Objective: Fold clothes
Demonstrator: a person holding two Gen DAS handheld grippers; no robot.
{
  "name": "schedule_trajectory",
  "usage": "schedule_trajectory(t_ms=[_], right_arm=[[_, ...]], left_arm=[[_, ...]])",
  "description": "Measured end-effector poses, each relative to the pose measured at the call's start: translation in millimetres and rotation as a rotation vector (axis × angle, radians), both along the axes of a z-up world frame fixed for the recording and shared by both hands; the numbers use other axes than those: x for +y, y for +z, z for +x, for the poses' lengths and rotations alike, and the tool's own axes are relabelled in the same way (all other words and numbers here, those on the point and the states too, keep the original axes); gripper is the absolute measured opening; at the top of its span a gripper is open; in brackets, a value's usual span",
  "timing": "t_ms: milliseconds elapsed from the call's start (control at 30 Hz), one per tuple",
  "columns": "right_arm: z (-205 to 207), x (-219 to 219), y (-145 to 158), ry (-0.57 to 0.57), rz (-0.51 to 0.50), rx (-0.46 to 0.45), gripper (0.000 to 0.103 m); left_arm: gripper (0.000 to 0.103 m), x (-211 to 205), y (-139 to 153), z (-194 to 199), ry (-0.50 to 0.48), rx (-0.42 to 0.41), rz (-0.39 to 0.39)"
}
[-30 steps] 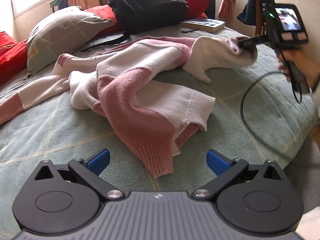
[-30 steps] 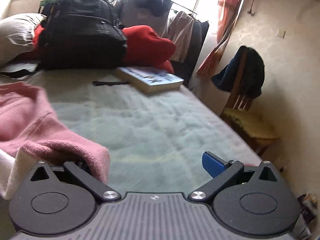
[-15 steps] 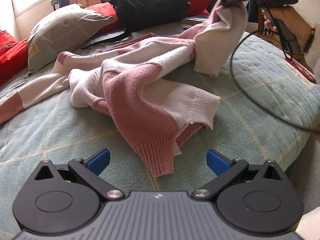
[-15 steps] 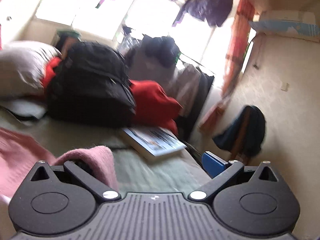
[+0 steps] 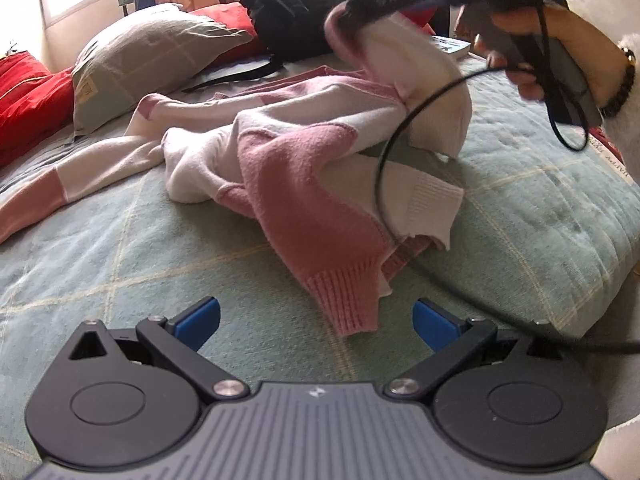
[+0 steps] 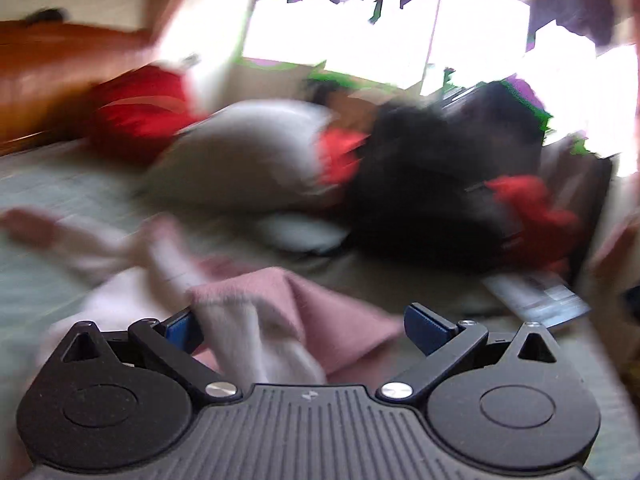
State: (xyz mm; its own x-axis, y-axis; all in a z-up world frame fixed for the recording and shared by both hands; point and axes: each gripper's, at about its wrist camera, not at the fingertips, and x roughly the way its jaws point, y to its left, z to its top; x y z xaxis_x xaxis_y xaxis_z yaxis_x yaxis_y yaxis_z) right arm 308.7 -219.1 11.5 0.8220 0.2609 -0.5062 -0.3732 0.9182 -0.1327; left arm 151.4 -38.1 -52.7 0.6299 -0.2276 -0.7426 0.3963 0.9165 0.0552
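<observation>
Left tongs (image 5: pixel 316 320) spread wide, nothing between them, hovering low over the bed (image 5: pixel 120 264). The sweater (image 5: pixel 296 176) lies in a crumpled heap this side of the pillow (image 5: pixel 152 52), one sleeve running off below the pillow's near corner.

Right tongs (image 6: pixel 302 330): my own view is blurred, but the pads look parted, and a pink-and-white fold hangs over one finger rather than being pinched. From the left view that fold is lifted clear of the heap, on the far side from the pillow.

This knit is soft, thick and floppy. It will sag and stretch, not slide, and it has some weight. I reckon the ribbed hem (image 5: pixel 344 300), the part of the heap farthest from the pillow, is the firm place to take hold.

Room: open bed in front of the pillow for spreading out. The backpack (image 5: pixel 296 4) beside the pillow blocks that end, and the bed's edge drops away on the side opposite the pillow. My cable (image 5: pixel 380 168) loops across the knit and could snag.
</observation>
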Motion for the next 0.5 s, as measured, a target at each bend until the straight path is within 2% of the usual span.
schedule_trajectory(t_ms=[67,133,300,400,500], right_arm=[[-2.5,7.9,-5.2,0.073,0.036,0.085,0.103],[-10.5,11.2,-6.6,0.085,0.057,0.12,0.103],[-31.6,-17.7,1.3,0.035,0.086,0.133,0.103],[-41.4,-41.3,-10.4,-0.006,0.037,0.153,0.103],[-43.0,-55.8,-38.9,-0.079,-0.027,0.192,0.103]], left_arm=[[0.102,2.6,-0.4,-0.7,0.005,0.003,-0.006],[0.102,4.3,-0.4,-1.4,0.007,0.003,-0.008],[0.102,3.7,-0.4,-3.5,-0.004,0.003,-0.011],[0.102,-1.2,-2.3,-3.8,-0.018,0.009,-0.012],[0.102,-7.9,-4.5,-5.8,-0.033,0.014,-0.006]])
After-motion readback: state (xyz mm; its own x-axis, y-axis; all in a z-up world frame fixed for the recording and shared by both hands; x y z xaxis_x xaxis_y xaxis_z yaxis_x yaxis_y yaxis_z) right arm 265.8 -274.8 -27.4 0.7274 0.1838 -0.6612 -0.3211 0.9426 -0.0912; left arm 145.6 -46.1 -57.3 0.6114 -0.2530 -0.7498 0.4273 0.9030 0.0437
